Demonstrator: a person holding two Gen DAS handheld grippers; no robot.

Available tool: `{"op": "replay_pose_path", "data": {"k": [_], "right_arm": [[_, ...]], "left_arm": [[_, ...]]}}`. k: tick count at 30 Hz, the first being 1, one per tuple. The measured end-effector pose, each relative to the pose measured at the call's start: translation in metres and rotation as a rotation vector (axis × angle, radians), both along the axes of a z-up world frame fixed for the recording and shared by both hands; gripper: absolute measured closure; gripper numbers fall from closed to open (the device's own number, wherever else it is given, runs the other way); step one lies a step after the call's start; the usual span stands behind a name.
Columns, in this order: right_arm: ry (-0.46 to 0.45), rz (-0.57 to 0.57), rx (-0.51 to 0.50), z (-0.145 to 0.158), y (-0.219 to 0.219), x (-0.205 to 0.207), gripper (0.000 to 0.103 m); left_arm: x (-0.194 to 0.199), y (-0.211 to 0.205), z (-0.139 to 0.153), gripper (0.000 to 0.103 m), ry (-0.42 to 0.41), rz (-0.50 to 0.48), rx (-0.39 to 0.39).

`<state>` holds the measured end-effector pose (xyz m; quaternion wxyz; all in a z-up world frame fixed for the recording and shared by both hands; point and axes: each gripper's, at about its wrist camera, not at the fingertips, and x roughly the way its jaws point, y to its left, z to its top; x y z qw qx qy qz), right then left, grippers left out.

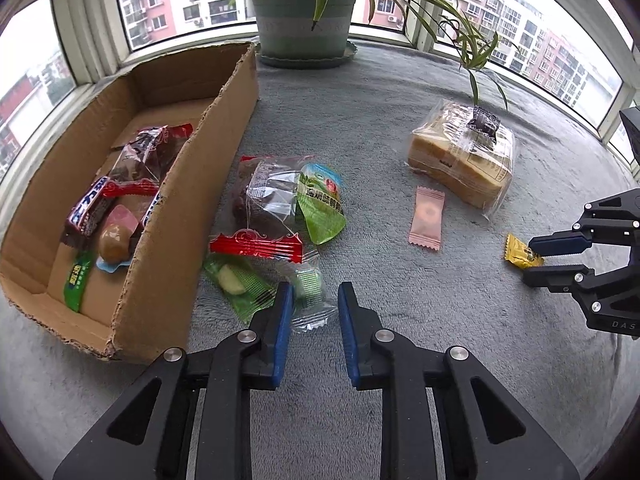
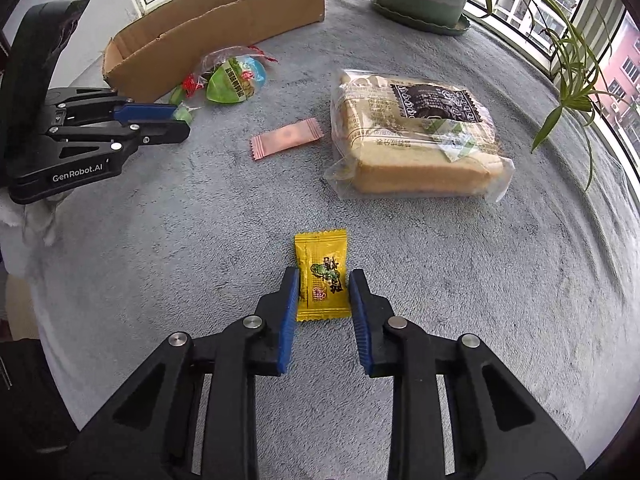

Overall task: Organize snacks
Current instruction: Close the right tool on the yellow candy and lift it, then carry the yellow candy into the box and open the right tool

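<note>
Both the left gripper (image 1: pixel 311 296) and the right gripper (image 2: pixel 324 286) are built of black plastic, with blue ribbed pads (image 2: pixel 289 320), silver rivets and "GenRobot.AI" printed in white.

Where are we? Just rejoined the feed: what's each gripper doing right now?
Left gripper: shut on the clear green-striped candy.
Right gripper: shut on the yellow candy packet.

A fuzzy grey cloth (image 2: pixel 440 280) is covering the whole surface. The cardboard box (image 1: pixel 168 240), at the left of the frame, is showing rough, matt, torn edges. The yellow packet (image 2: pixel 322 276) is looking like glossy plastic, and the bread bag (image 2: pixel 416 136) is shining, clear film.
</note>
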<state>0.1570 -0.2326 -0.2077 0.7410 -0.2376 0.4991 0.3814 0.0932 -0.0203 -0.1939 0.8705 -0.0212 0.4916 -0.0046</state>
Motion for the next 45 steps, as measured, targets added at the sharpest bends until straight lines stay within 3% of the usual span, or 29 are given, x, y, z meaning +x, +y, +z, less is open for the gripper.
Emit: {"op": "replay_pose_path", "data": {"k": [8, 17, 33, 45], "right_arm": [[-0.025, -0.036, 0.044, 0.022, 0.000, -0.005, 0.077], [-0.075, -0.051, 0.081, 0.054, 0.029, -0.009, 0.077], [-0.123, -0.012, 0.158, 0.090, 0.156, 0.005, 0.077], [-0.097, -0.004, 0.170, 0.077, 0.243, 0.024, 0.077]], "left_arm": [[-0.014, -0.004, 0.016, 0.082, -0.030, -0.020, -0.051], [-0.027, 0.011, 0.046, 0.082, -0.092, -0.032, -0.084], [-0.026, 0.099, 0.071, 0.082, -0.135, 0.010, -0.084], [-0.010, 0.158, 0.067, 0.082, -0.134, 0.023, -0.080]]}}
